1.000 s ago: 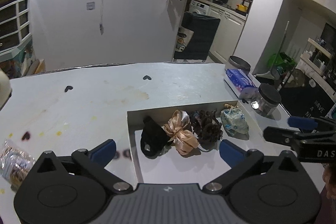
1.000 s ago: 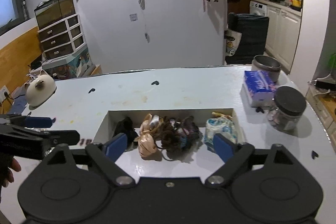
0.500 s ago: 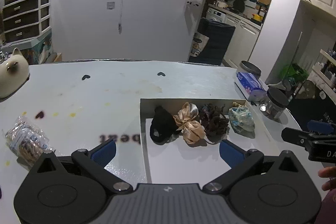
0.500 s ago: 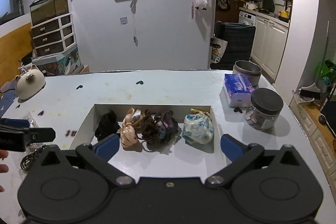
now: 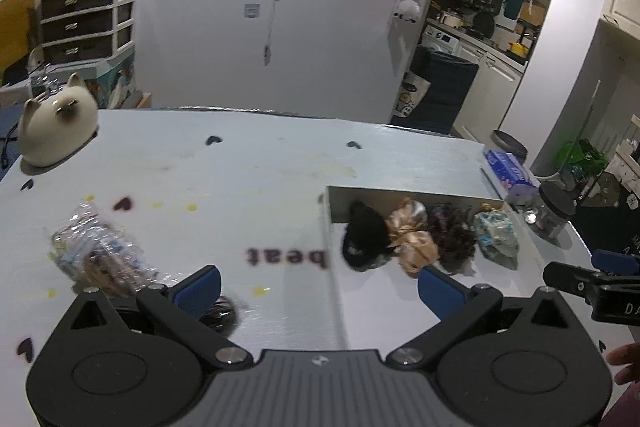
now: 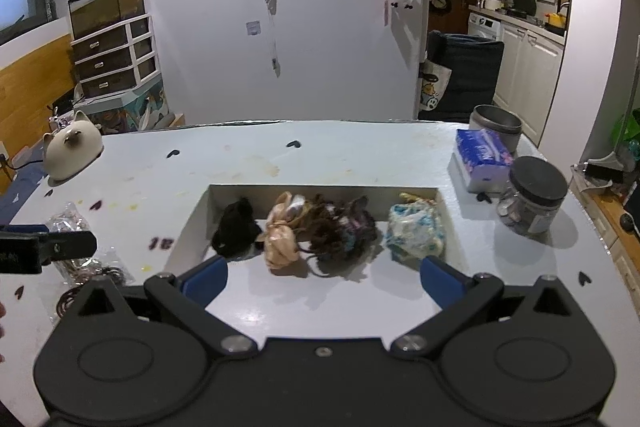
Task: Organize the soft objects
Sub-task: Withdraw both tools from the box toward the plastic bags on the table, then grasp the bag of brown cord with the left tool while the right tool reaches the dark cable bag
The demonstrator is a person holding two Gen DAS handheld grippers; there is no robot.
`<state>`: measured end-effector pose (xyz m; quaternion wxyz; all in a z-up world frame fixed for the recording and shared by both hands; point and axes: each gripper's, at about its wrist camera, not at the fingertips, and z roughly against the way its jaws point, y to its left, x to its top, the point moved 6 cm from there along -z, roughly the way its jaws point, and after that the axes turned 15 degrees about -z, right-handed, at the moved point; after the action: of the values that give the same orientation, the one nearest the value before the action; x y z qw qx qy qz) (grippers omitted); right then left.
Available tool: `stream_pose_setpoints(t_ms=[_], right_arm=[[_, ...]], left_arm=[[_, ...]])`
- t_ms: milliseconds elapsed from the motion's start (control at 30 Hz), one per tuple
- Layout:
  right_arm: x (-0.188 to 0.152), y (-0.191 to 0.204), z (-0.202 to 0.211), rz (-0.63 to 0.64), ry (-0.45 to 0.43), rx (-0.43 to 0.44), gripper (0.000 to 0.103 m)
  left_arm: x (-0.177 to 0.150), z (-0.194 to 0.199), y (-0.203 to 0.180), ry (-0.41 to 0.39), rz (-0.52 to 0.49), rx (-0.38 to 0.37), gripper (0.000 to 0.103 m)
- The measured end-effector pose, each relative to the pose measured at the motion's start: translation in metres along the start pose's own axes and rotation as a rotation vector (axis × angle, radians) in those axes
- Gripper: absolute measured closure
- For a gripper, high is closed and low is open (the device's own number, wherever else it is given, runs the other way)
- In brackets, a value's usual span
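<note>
A shallow white box [image 6: 200, 215] on the table holds a row of scrunchies: black [image 6: 236, 231], peach satin [image 6: 282, 233], dark brown [image 6: 340, 231] and blue-white floral [image 6: 416, 233]. The same row shows in the left wrist view: black [image 5: 362, 241], peach [image 5: 412, 235], brown [image 5: 454, 237], floral [image 5: 496, 235]. My left gripper [image 5: 316, 287] is open and empty, over the table left of the box. My right gripper [image 6: 322, 277] is open and empty, just in front of the row. A clear bag of hair ties [image 5: 96, 255] lies at the left.
A cream cat-shaped pot [image 6: 72, 149] stands at the far left. A tissue pack [image 6: 484, 151], a metal tin [image 6: 496, 123] and a black-lidded jar [image 6: 532, 195] stand right of the box. Loose dark hair ties [image 6: 92, 275] lie by the bag.
My left gripper has swung left, away from the box and toward the bag of hair ties. My right gripper has drawn back a little and stays open. The scrunchies have not moved.
</note>
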<state>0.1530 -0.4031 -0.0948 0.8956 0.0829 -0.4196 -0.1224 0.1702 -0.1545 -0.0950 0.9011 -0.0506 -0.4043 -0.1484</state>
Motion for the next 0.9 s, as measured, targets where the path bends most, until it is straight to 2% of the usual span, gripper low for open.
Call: stream_pose_setpoints(t_ms=[167,333,600,700,900], right_arm=[[-0.009,0.030,-0.005,0.001,0.020,0.013,0.000],[-0.018,0.063,-0.011,0.017,0.043,0.030,0.000],[-0.027,0.115,-0.018,0.066,0.073,0.070,0.000],[-0.032,0.134,-0.021,0.096,0.082,0.088,0.005],[-0.041,0.163,-0.028,0.134,0.120,0.119,0.012]], left_arm=[[-0.010,0.004,0.038,0.020,0.036,0.033,0.000],[-0.024,-0.001,0.082,0.067,0.096,0.100,0.000],[-0.049,-0.037,0.148,0.183,0.271,0.215,0.000],[-0.052,-0.055,0.157,0.208,0.286,0.213,0.000],[-0.062,-0.086,0.167,0.266,0.251,0.234,0.000]])
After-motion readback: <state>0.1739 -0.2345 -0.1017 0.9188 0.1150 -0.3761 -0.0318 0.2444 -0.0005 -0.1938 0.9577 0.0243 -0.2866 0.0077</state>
